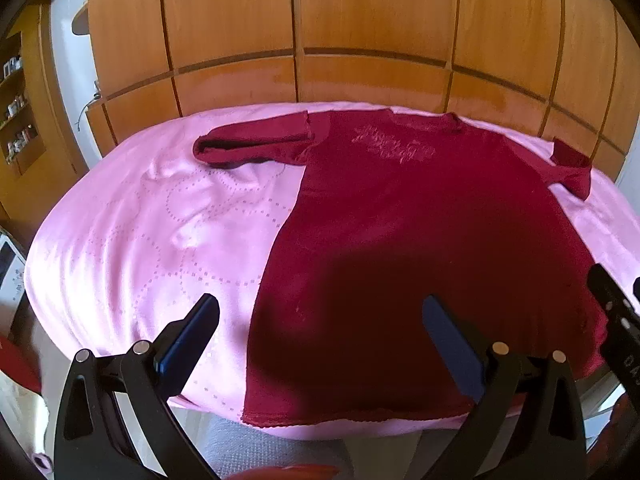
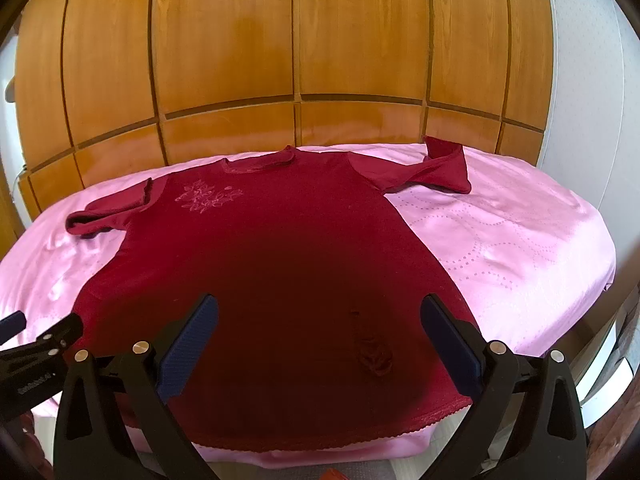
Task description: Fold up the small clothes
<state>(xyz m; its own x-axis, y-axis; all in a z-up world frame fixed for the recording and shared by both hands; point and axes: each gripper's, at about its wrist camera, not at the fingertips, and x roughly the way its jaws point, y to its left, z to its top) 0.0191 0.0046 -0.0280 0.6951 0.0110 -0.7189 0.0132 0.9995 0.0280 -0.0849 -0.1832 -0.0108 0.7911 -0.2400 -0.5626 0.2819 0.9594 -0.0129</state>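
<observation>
The red shirt (image 2: 280, 264) is spread flat on the pink bed cover (image 2: 520, 240), collar away and hem nearest, each hem corner faced by the left gripper (image 1: 320, 340) and right gripper (image 2: 320, 340), both held wide open and empty.

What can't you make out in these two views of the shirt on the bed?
- Shirt print: too small and faint in both views to read.
- Shirt middle: in dark shadow, so creases are hard to judge.
- Hem right corner: in the left view, hidden behind the left gripper finger and the right gripper.
- Shelf items: left view, too small and warped at the edge.
</observation>
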